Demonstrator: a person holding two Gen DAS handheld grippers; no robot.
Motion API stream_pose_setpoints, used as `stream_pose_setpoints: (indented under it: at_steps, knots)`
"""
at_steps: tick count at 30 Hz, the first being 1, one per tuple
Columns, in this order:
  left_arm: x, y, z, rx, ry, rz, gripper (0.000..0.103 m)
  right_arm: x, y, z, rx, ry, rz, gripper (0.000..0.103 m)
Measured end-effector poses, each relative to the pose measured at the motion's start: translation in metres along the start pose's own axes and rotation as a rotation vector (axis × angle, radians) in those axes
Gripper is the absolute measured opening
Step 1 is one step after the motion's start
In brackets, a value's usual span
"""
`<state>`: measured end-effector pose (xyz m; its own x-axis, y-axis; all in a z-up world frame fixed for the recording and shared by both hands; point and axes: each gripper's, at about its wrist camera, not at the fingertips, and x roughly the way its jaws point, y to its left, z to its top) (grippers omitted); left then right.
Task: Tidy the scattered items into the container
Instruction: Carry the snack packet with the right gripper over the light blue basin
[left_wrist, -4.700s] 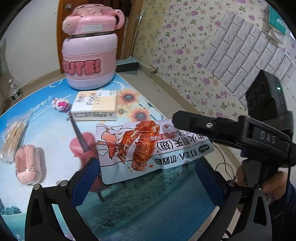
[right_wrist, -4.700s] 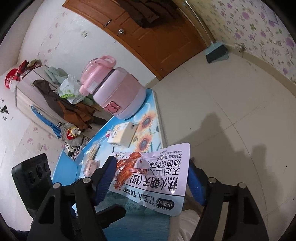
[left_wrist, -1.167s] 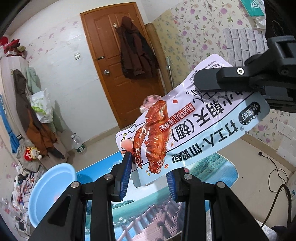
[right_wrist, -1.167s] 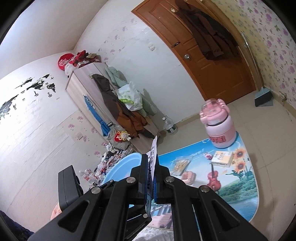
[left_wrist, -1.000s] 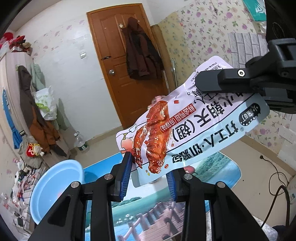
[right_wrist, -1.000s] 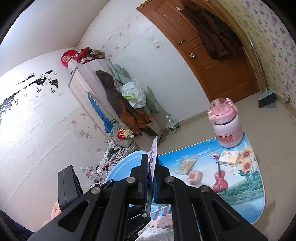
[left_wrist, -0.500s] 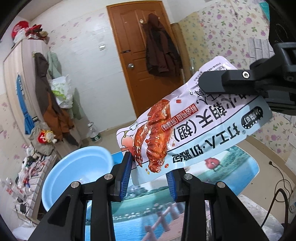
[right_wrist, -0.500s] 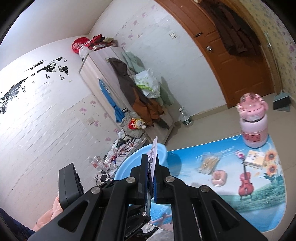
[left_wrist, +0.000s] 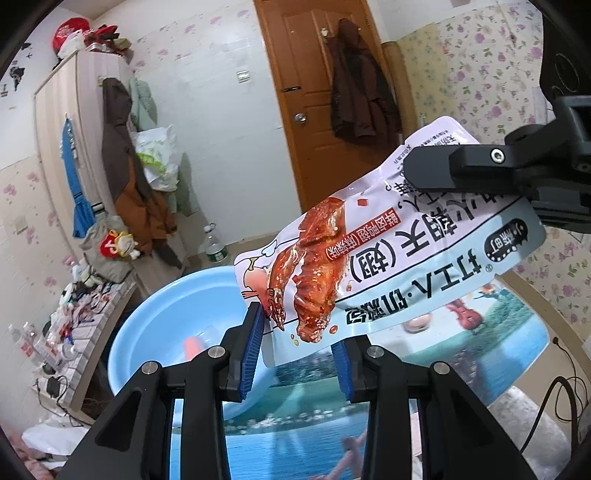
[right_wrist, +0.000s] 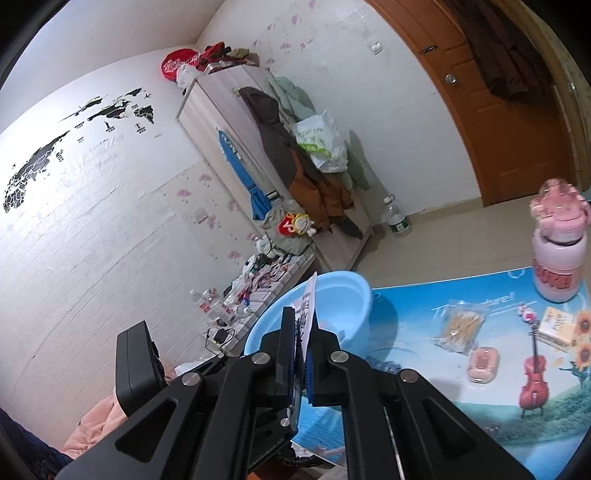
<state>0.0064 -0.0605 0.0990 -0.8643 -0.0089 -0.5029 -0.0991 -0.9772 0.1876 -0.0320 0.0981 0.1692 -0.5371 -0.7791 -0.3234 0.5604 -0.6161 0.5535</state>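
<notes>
The left tool (left_wrist: 297, 347) is built of matte black angular arms with triangular cut-outs, joined by round silver screw heads, and its two fingers carry ribbed blue pads (left_wrist: 251, 350). The right tool (right_wrist: 303, 354) has the same black frame, silver screws and blue-lined fingers, with faint white lettering low on its body. A black box-shaped module (right_wrist: 136, 365) with round recesses sits on the left tool's body.

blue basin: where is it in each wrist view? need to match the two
Left wrist: blue basin, lower left, behind the snack bag.
Right wrist: blue basin, lower centre, past the fingertips, at the printed table's left end.
Shared landmark: brown door.
</notes>
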Motion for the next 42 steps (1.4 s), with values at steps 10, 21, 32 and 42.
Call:
stream_pose_setpoints:
  at_steps: [10, 21, 32, 42]
  knots:
    - [0.018, 0.050, -0.015, -0.046, 0.042, 0.069, 0.034, 0.075, 0.014, 0.008, -0.039, 0.087, 0.050, 0.005]
    - [0.051, 0.094, -0.040, -0.094, 0.114, 0.131, 0.034, 0.153, 0.011, 0.001, -0.032, 0.189, 0.055, 0.005]
    - [0.084, 0.120, -0.052, -0.105, 0.165, 0.192, 0.034, 0.220, -0.006, -0.005, -0.006, 0.263, 0.027, 0.006]
    - [0.102, 0.136, -0.064, -0.142, 0.222, 0.199, 0.037, 0.259, -0.020, -0.014, 0.057, 0.300, 0.018, 0.007]
